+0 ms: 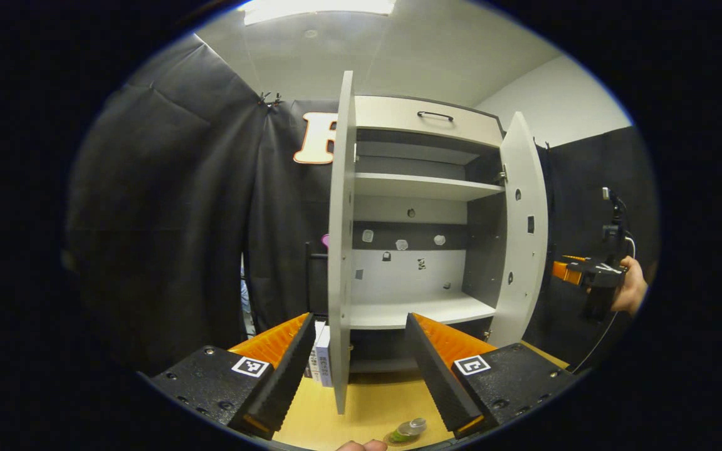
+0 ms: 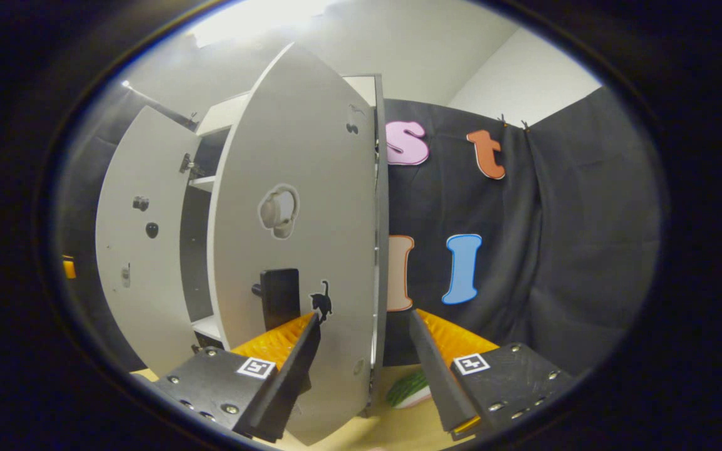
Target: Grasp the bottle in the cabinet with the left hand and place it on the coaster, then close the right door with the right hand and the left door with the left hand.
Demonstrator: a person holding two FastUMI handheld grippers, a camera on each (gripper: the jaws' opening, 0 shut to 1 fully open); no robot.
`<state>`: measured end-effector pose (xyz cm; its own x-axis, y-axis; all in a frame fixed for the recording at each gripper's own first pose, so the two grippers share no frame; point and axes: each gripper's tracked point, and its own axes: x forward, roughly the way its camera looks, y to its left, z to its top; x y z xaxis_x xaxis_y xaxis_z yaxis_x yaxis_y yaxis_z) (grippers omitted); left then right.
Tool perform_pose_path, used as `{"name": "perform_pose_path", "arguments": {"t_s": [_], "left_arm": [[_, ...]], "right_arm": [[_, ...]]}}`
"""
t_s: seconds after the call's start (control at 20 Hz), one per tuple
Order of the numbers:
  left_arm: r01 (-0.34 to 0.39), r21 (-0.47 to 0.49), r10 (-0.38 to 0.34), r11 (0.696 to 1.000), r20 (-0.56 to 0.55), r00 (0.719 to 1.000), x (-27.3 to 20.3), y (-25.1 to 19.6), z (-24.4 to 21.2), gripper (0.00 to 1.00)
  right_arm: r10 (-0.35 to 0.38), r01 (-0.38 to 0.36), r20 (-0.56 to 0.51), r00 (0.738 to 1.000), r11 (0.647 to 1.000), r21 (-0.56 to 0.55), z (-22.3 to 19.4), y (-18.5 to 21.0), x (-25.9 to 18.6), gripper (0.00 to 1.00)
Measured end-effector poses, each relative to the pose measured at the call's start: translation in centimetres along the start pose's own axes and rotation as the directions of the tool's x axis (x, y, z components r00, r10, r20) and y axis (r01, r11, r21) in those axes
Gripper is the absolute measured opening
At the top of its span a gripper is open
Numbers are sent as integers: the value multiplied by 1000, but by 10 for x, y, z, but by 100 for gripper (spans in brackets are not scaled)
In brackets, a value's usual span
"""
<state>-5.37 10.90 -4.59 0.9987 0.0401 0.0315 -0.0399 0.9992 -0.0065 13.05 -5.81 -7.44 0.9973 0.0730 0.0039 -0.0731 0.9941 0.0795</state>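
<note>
Left hand-held gripper (image 1: pixel 357 369): fingers spread wide, holding nothing, straddling the edge of the left door (image 1: pixel 340 250). Right hand-held gripper (image 2: pixel 364 376): likewise wide, at the right door (image 2: pixel 298 250). Two doors, both open. One bottle (image 1: pixel 410 430) on the table (image 1: pixel 373 401), its long axis unclear.

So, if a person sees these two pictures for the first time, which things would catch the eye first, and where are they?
First the white cabinet, standing wide open on the wooden table, its shelves bare. In the right gripper view the right door looms close, its edge standing between the open fingers of the right gripper. In the left gripper view the left door stands edge-on between the open fingers of the left gripper, and a small bottle sits on the table below.
</note>
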Motion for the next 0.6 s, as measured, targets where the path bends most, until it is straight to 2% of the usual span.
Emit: {"name": "perform_pose_path", "arguments": {"t_s": [0.05, 0.2, 0.45, 0.6], "left_arm": [[-5, 11, 5, 1000, 3, 1000, -1, 4, 0, 92], [-31, 32, 30, 999, 3, 1000, -3, 20, -3, 92], [-89, 2, 89, 996, -43, 995, 6, 60, -18, 92], [-106, -1, 106, 994, -57, 993, 13, 83, -23, 92]], "right_arm": [[3, -3, 4, 1000, 1000, 4, 0, 3, 2, 88], [31, -31, 2, 1000, 999, 35, -3, 14, 8, 85], [65, -65, 2, 998, 996, 65, -6, 39, 21, 91], [49, -50, 14, 999, 995, 82, -9, 41, 27, 89]]}}
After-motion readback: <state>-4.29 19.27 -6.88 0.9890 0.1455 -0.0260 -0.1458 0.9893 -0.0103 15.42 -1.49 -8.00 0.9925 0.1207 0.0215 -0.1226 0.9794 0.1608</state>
